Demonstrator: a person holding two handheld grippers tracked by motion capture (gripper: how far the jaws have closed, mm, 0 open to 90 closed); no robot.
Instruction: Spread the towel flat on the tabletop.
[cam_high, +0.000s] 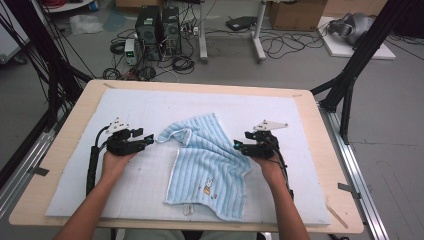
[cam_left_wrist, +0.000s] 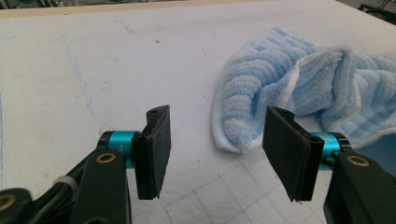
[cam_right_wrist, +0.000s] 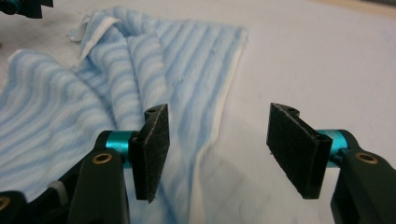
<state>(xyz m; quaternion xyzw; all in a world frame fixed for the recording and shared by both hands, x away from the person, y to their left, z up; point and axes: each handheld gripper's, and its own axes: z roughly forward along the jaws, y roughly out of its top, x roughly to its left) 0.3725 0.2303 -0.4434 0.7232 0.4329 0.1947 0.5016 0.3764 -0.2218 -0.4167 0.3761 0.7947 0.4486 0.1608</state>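
The left gripper (cam_left_wrist: 215, 154) stood with its jaws spread and nothing between them, over a white padded mat (cam_left_wrist: 93, 84) marked with a faint grid. Just ahead of its right jaw lay the rolled corner of a blue striped towel (cam_left_wrist: 261, 102). The right gripper (cam_right_wrist: 217, 151) was likewise spread and held nothing; the towel's white-trimmed edge ran under the gap beside its left jaw, the bare mat under its right jaw.

From the high view, the towel (cam_high: 207, 165) lay between the left gripper (cam_high: 145, 140) and the right gripper (cam_high: 239, 146), rumpled at the far end and flat at the near end, its long axis running from near the left gripper's tips towards the person, slanted a little to the right. A small embroidered figure sat near its near edge.

The mat covered a wooden table (cam_high: 320, 120). Beyond it, on a grey floor, stood computer towers (cam_high: 157, 30) amid tangled cables, a cardboard box (cam_high: 297, 15) and black frame posts (cam_high: 357, 60). Nothing lay between either gripper and the towel.
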